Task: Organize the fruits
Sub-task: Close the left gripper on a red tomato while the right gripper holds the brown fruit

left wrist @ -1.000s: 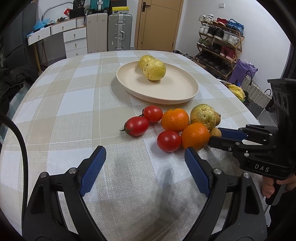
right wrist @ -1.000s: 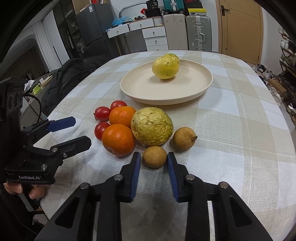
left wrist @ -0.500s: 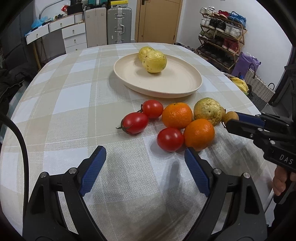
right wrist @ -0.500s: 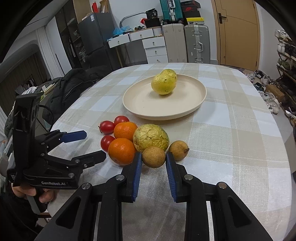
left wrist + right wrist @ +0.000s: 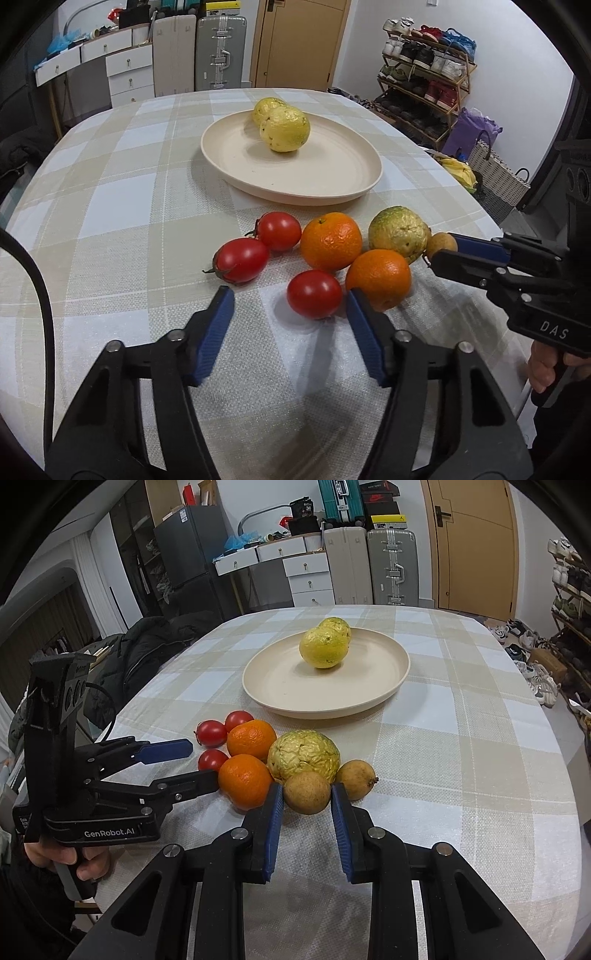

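Note:
A cream plate [image 5: 332, 173] [image 5: 369, 686] holds two yellow fruits [image 5: 284, 129] [image 5: 324, 649]. In front of it lie three tomatoes [image 5: 314, 293], two oranges [image 5: 378, 278] [image 5: 244, 781], a wrinkled green-yellow fruit [image 5: 398, 232] [image 5: 303, 755] and two small brown fruits [image 5: 306, 792]. My right gripper [image 5: 307, 794] is shut on the nearer brown fruit, which is still on the cloth. My left gripper [image 5: 290, 299] is open, its fingers either side of the nearest tomato, the right finger against the near orange.
The table has a checked cloth [image 5: 110, 206]. The second brown fruit [image 5: 355, 773] sits just right of my right gripper. A dark jacket [image 5: 147, 653] lies off the table's left edge. Shoe racks [image 5: 424, 88] and suitcases [image 5: 221, 51] stand beyond.
My left gripper moved forward until its fingers flank the nearest tomato. My right gripper moved forward and its fingers now hold the near brown fruit.

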The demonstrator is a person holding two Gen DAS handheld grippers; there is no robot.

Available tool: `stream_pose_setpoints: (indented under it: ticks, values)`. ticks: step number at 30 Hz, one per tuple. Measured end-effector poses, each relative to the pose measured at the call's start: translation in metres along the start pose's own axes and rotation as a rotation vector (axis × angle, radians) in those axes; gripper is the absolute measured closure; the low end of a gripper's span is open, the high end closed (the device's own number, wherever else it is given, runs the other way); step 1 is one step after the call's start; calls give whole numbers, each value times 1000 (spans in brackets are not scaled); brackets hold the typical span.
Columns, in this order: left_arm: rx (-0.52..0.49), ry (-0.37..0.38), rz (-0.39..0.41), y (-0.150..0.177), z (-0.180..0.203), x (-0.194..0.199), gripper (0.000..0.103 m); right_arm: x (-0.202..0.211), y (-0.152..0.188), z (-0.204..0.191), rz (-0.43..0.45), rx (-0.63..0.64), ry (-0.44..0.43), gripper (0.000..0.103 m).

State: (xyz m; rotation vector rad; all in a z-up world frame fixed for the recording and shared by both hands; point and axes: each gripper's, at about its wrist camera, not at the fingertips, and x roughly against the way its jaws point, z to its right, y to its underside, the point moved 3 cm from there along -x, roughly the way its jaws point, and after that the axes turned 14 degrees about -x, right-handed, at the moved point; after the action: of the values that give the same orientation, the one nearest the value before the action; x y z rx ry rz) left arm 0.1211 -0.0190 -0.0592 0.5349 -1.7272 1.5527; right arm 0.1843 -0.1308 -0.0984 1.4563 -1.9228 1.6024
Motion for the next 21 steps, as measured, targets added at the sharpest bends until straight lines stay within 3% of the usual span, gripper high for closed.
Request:
stream_pose_setpoints:
  ticks: [5,21]
  values:
    - [-9,60,11,-1,4,-2,75,0,0,0,2,-2,0,76]
    - [-32,13,69,-1,7,14,75,4,-4,3,29,-7,-10,76]
